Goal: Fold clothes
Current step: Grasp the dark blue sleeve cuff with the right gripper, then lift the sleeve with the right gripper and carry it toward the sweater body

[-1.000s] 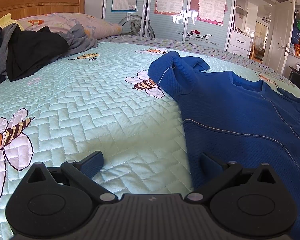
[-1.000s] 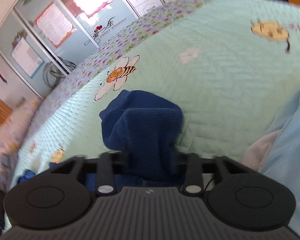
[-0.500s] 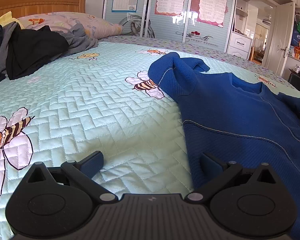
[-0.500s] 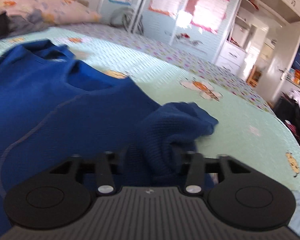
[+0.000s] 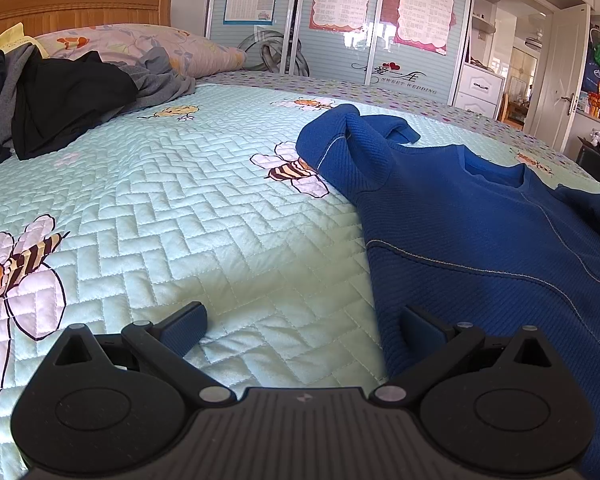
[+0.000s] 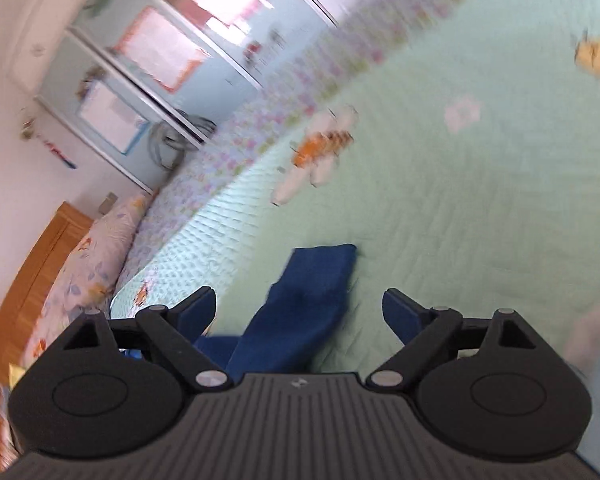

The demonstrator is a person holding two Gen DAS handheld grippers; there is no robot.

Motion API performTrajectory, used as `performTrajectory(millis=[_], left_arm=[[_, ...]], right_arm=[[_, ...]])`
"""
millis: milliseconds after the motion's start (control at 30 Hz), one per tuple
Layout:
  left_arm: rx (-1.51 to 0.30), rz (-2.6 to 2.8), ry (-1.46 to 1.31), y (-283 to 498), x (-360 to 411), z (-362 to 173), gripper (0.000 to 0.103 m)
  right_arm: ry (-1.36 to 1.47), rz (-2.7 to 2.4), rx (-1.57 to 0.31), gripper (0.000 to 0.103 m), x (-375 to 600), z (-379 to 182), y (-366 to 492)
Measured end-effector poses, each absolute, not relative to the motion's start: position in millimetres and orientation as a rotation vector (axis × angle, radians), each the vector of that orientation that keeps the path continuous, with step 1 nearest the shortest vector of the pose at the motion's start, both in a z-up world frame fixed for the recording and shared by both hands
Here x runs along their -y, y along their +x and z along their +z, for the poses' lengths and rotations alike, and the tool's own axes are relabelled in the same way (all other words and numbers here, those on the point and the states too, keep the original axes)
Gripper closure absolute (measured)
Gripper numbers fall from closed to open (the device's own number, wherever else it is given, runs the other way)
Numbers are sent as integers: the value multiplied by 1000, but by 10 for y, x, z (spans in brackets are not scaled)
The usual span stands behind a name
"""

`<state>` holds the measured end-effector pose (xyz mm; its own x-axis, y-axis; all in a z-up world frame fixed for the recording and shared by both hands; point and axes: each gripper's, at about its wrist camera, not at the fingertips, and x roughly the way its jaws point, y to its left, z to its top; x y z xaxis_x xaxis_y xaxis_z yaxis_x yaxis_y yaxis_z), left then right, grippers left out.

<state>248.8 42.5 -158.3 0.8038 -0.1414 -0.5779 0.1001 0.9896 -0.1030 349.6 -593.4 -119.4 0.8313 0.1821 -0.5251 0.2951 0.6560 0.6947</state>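
Observation:
A blue knit sweater (image 5: 480,232) lies spread on the pale green quilted bed (image 5: 204,208), its left sleeve bunched near a bee print. My left gripper (image 5: 302,326) is open and empty, low over the quilt at the sweater's left hem edge. In the blurred right wrist view, the sweater's right sleeve (image 6: 304,304) lies flat on the quilt between the open fingers of my right gripper (image 6: 298,306), which holds nothing.
A heap of black and grey clothes (image 5: 60,96) and a flowered pillow (image 5: 140,44) lie by the wooden headboard (image 5: 76,10). Wardrobe doors with posters (image 5: 340,20) stand beyond the bed. A pale blue cloth (image 6: 596,344) sits at the right edge.
My right gripper was shut on the blue sleeve; it has opened and let the sleeve drop onto the quilt, and it has swung round. The left gripper has stayed put.

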Motion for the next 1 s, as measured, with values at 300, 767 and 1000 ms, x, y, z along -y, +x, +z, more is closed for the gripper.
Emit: performTrajectory(millis=[300, 767, 1000], left_arm=[[-623, -128, -71, 2495, -423, -1592, 0], [-620, -131, -90, 2490, -437, -1591, 1], [-618, -129, -90, 2482, -432, -1584, 0]], right_arm=[[945, -44, -617, 14, 5769, -1675, 4227], [737, -210, -382, 97, 5776, -906, 3122], [680, -349, -178, 97, 5966, -260, 1630]])
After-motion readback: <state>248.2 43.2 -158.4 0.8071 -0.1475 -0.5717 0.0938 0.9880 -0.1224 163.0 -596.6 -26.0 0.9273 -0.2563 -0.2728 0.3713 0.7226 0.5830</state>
